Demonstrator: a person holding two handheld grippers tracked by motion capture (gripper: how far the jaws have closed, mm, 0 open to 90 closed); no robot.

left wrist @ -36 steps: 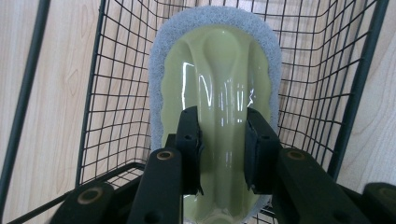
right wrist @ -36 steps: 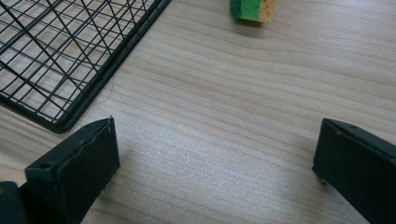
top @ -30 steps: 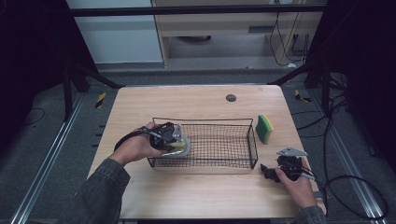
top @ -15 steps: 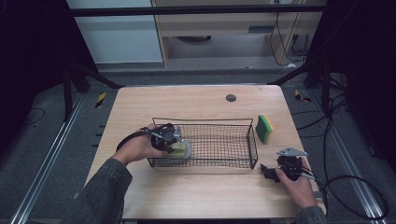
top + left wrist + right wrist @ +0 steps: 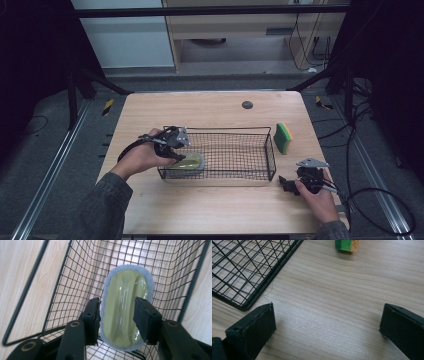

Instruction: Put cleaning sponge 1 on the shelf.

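An oval scrub pad (image 5: 123, 307), yellow-green with a grey-blue rim, lies at the left end of the black wire basket (image 5: 272, 150). My left gripper (image 5: 117, 312) hovers just over the pad, jaws apart. The pad is wider than the gap and runs under the right jaw; the left jaw is at its edge. From above, the left gripper (image 5: 179, 150) leans over the basket's left wall above the pad (image 5: 189, 161). My right gripper (image 5: 286, 185) rests on the table by the basket's front right corner, wide open, with bare wood between its jaws (image 5: 327, 322).
A green and yellow sponge (image 5: 283, 137) stands on edge just right of the basket, also in the right gripper view as the sponge (image 5: 347, 245). A small dark disc (image 5: 247, 104) sits near the table's far edge. Black frame legs flank the table.
The left gripper has drawn back slightly to the left and up, leaving the pad on the basket floor. The right gripper has stayed put.
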